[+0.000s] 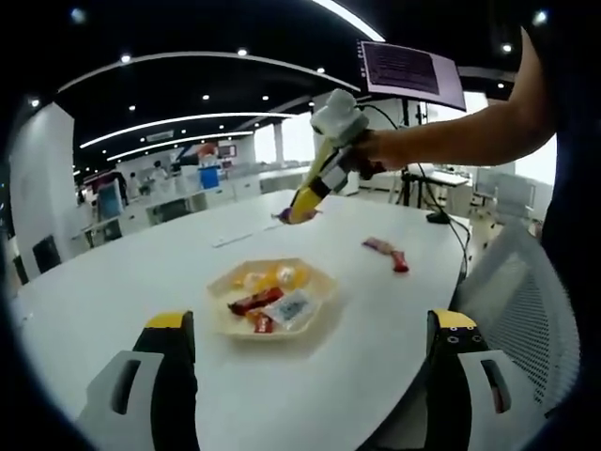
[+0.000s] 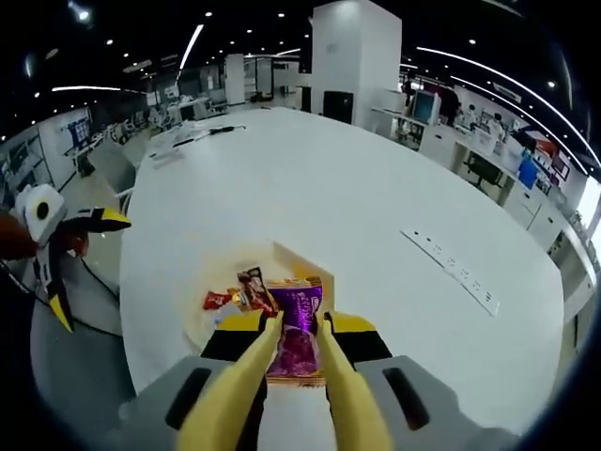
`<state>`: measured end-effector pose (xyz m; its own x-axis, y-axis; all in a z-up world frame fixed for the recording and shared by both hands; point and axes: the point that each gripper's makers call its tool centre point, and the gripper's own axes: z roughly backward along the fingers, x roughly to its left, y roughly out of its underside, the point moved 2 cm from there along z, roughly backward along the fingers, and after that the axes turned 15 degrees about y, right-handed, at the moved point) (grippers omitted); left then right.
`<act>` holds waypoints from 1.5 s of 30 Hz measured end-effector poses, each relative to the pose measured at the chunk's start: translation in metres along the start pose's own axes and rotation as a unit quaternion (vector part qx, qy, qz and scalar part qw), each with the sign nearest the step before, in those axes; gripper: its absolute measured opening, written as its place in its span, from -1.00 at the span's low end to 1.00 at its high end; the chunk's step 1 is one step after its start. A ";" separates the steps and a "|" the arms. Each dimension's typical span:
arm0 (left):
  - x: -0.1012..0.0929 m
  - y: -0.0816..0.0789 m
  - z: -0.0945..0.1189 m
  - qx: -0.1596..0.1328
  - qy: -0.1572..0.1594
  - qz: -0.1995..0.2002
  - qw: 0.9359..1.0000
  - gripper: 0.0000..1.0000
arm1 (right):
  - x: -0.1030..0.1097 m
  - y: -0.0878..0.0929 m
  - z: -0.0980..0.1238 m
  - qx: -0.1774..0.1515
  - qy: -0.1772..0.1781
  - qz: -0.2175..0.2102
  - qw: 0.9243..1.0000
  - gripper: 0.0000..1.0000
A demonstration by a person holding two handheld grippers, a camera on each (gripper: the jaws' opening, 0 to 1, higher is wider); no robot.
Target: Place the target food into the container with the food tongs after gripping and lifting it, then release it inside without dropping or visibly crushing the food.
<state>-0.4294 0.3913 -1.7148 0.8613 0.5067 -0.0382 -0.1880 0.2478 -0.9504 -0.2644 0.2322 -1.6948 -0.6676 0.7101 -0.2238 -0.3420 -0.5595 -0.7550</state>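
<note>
Purple snack packet — flat foil wrapper, clamped between the yellow tongs that the right gripper squeezes shut. It hangs in the air above the white table, near the tray but not yet over its middle, judging by the left gripper view, where the packet sits at the tong tips beyond the tray.

Orientation — long axis runs along the tongs, free end pointing forward and down toward the tray; wrapper looks uncrushed.

Step in hand — carrying to the tray. Advice: hold the squeeze even, bring the tips low over a bare part of the tray, then ease open so the packet settles instead of falling.

Tray contents — red packets, a pale packet, yellow pieces.

Loose red packets on the table, well apart from the tray.

Left gripper — jaws spread, holding nothing, near the table edge.
</note>
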 end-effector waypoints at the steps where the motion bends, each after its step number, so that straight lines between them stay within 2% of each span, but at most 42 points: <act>1: 0.000 0.000 0.000 -0.001 0.002 0.002 1.000 0.99 | 0.002 -0.002 0.000 -0.002 -0.002 0.003 1.000 -0.55; 4: -0.002 -0.001 -0.001 -0.006 0.007 0.002 1.000 0.99 | 0.006 -0.007 -0.001 -0.011 -0.006 0.007 1.000 -0.55; 6: -0.001 -0.005 0.001 -0.013 -0.004 -0.006 1.000 0.99 | 0.013 -0.009 -0.002 -0.012 -0.013 0.007 1.000 -0.55; 9: 0.004 -0.003 0.003 -0.009 -0.022 -0.009 1.000 0.99 | 0.023 -0.014 -0.004 -0.013 -0.027 0.021 0.999 -0.55; 11: 0.005 -0.005 0.004 -0.011 -0.025 -0.008 1.000 0.99 | 0.027 -0.019 -0.006 -0.018 -0.028 0.034 0.999 -0.55; 13: 0.005 -0.006 0.004 -0.014 -0.025 -0.013 1.000 0.99 | 0.029 -0.024 -0.008 -0.026 -0.028 0.029 0.999 -0.55; 20: 0.002 -0.003 0.001 0.002 -0.020 -0.027 0.999 0.99 | 0.036 -0.029 -0.013 -0.038 -0.037 0.038 0.998 -0.50; 25: 0.003 -0.001 0.001 0.004 -0.020 -0.025 0.999 0.99 | 0.032 -0.027 -0.013 -0.035 -0.038 0.023 0.998 -0.50; 29: 0.003 0.004 -0.001 0.015 -0.015 -0.018 1.000 0.99 | 0.030 -0.027 -0.009 -0.035 -0.040 0.028 0.998 -0.49; 33: 0.003 0.002 -0.001 0.010 -0.015 -0.015 1.000 0.99 | 0.022 -0.028 -0.008 -0.039 -0.039 0.022 0.998 -0.49; 36: 0.005 0.001 0.001 -0.002 -0.015 0.001 1.000 0.99 | 0.019 -0.027 -0.007 -0.038 -0.038 0.020 0.998 -0.49; 38: 0.005 0.005 -0.001 0.005 -0.007 0.015 1.000 0.99 | 0.016 -0.024 -0.004 -0.035 -0.034 0.021 0.999 -0.48; 45: -0.003 0.009 -0.005 0.017 0.011 0.009 1.000 0.99 | -0.007 -0.016 0.006 -0.031 -0.006 0.004 0.999 -0.47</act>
<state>-0.4312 0.3880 -1.7245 0.8674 0.4937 -0.0620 -0.2194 0.2677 -0.9382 -0.2580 0.2331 -1.6776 -0.6787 0.6999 -0.2225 -0.2953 -0.5375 -0.7899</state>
